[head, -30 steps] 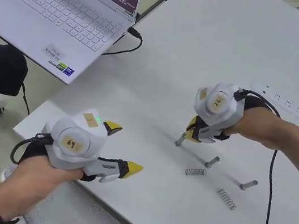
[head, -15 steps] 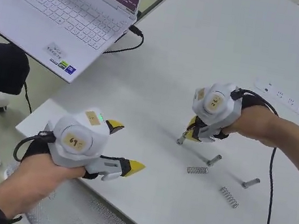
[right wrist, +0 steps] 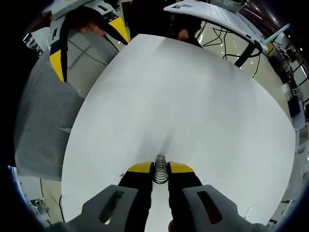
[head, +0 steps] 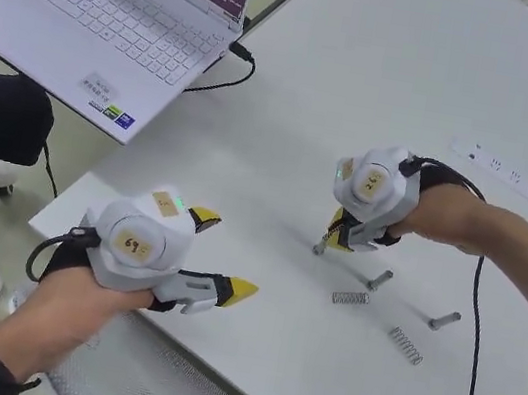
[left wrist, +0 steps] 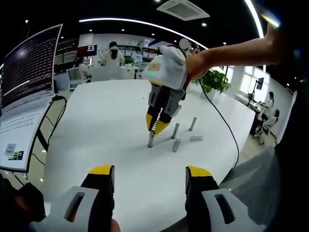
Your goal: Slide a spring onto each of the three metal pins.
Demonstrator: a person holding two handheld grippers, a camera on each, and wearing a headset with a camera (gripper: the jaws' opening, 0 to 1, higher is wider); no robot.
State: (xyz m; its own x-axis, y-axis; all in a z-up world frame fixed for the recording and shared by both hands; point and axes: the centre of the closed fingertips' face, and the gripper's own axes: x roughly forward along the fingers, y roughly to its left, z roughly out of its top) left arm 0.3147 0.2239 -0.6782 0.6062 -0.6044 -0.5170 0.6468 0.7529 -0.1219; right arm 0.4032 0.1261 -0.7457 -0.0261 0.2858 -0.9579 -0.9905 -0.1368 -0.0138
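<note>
Yellow-tipped right gripper [head: 340, 239] pinching spring [right wrist: 160, 169] over first pin [left wrist: 151, 140]; next, lower straight, release. Left gripper [left wrist: 149, 172] wide, idle.

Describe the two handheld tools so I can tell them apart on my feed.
Both are rounded white-grey housings with dark jaws ending in yellow tips, each trailing a black cable. The left tool carries a round tan sticker handwritten 69, a rectangular tan label and a green light; the right tool has a similar sticker, number unreadable.
</note>
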